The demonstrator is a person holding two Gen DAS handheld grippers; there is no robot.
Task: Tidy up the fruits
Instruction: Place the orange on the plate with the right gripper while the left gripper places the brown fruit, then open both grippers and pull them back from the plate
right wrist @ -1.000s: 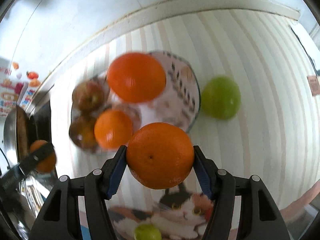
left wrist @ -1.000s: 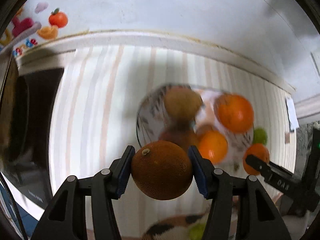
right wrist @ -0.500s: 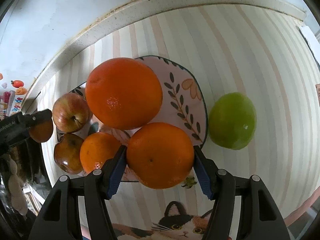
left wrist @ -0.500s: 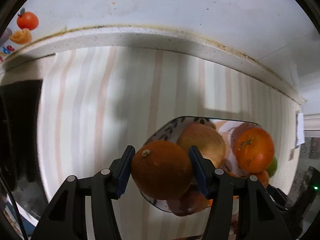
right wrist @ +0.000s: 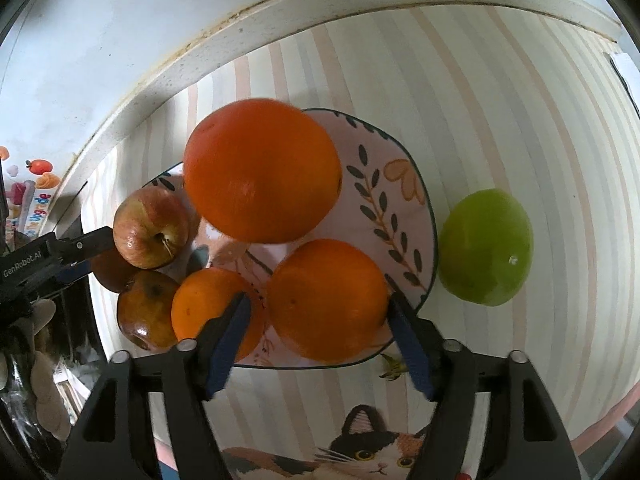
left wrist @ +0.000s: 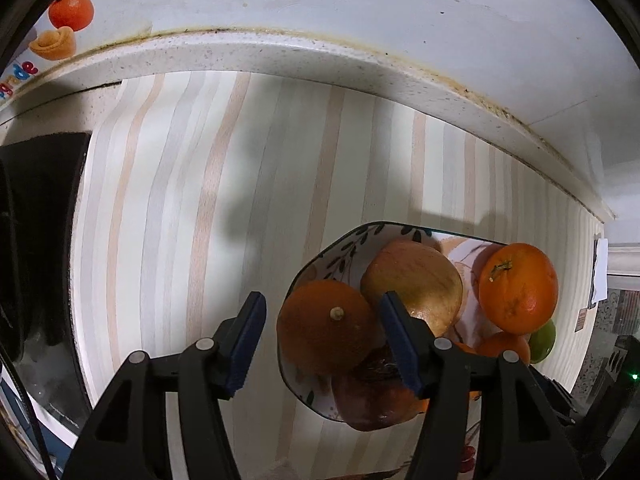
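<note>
**Both oranges released onto the plate**

We begin with the striped mat (left wrist: 208, 200) that covers the counter, running up to a speckled stone edge (left wrist: 280, 56) below the pale wall. At its near end, in the right wrist view, a printed cat (right wrist: 368, 452) shows on the mat.

On the mat sits the leaf-patterned plate (right wrist: 404, 200), crowded with fruit. We see the large orange (right wrist: 260, 172) at the far side of it, a red-yellow apple (right wrist: 150, 228) at the left rim, a darker apple (right wrist: 146, 312) nearer to us, and a small orange (right wrist: 204, 304) beside that.

Our left gripper (left wrist: 324, 340) points down over the plate's left edge. Its jaws have just been opening: the dark orange (left wrist: 328, 328) with its stem nub lies on the plate between them, with a clear gap at the left pad and the right pad close against it or just clear; we cannot tell which. So it no longer looks clamped.

Our right gripper (right wrist: 320, 328) stands over the plate's near edge. Its jaws too have just been opening, and the bright orange (right wrist: 328, 300) rests on the plate between them, the left pad plainly away from it.

Off the plate, just beside its right rim, a green apple (right wrist: 486, 246) lies on the mat.
</note>
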